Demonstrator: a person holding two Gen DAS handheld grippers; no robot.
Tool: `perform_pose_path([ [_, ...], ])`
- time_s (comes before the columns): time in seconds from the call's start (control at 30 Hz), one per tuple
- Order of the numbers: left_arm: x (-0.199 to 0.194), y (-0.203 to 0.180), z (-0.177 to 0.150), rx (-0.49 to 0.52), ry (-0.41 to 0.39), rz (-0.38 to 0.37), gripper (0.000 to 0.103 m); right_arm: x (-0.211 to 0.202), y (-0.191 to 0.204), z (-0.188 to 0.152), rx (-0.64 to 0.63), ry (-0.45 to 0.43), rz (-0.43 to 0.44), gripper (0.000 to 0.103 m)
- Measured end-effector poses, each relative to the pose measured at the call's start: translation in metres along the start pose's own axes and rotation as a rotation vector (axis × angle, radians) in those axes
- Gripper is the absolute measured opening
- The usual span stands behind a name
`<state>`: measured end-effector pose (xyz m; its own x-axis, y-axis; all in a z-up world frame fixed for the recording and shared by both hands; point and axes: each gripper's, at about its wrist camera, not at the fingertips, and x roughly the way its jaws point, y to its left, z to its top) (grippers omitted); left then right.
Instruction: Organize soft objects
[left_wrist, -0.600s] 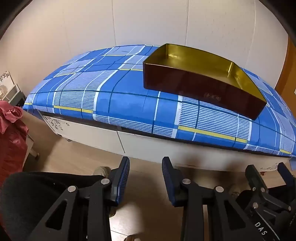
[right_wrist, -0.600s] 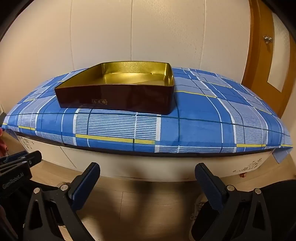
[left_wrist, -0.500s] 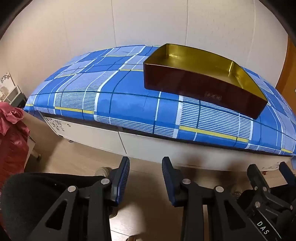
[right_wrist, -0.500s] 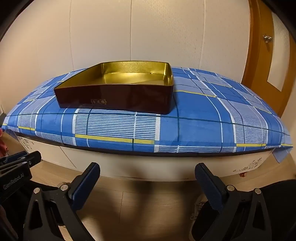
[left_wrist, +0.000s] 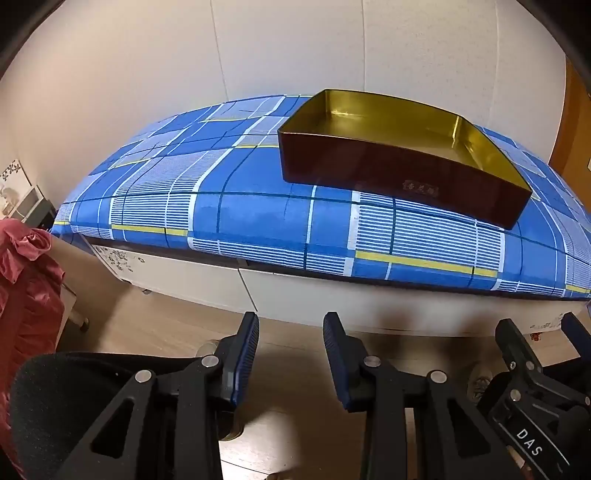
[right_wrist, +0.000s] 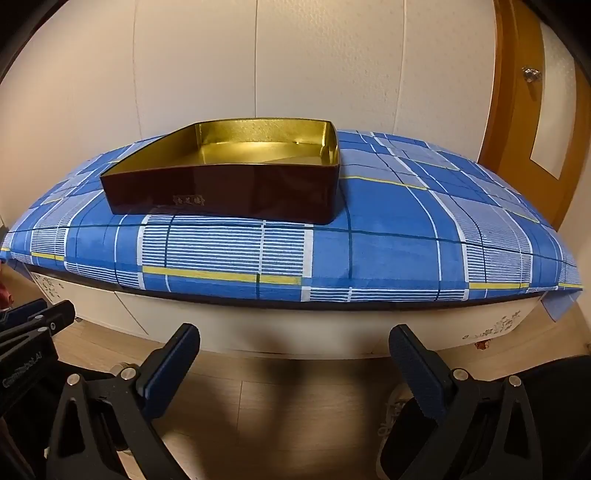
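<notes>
A dark red box (left_wrist: 399, 173) with a gold inside stands empty on a bed with a blue plaid cover (left_wrist: 258, 218). In the right wrist view the same box (right_wrist: 229, 195) sits left of centre on the cover (right_wrist: 399, 251). My left gripper (left_wrist: 291, 328) hangs in front of the bed over the wood floor, its jaws a narrow gap apart with nothing between them. My right gripper (right_wrist: 294, 339) stands wide open and empty, also short of the bed. Both are well apart from the box.
A red satin cloth (left_wrist: 29, 280) hangs at the far left, beside a black padded chair seat (left_wrist: 74, 387). White drawers (left_wrist: 295, 295) form the bed base. A wooden door (right_wrist: 535, 110) stands at the right, and a shoe (right_wrist: 395, 406) shows on the floor.
Both views have drifted only slightly. The jaws of both grippers stand as they did.
</notes>
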<state>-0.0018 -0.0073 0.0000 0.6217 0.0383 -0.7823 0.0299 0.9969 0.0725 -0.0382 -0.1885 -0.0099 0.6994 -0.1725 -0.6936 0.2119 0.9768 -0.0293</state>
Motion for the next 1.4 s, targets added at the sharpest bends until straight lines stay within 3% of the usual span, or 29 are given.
perform_pose_path([
  [1.4,-0.001,-0.013,-0.003,0.057,-0.020,-0.012,0.036,0.007,-0.003,0.002,0.019,0.021,-0.008,0.103],
])
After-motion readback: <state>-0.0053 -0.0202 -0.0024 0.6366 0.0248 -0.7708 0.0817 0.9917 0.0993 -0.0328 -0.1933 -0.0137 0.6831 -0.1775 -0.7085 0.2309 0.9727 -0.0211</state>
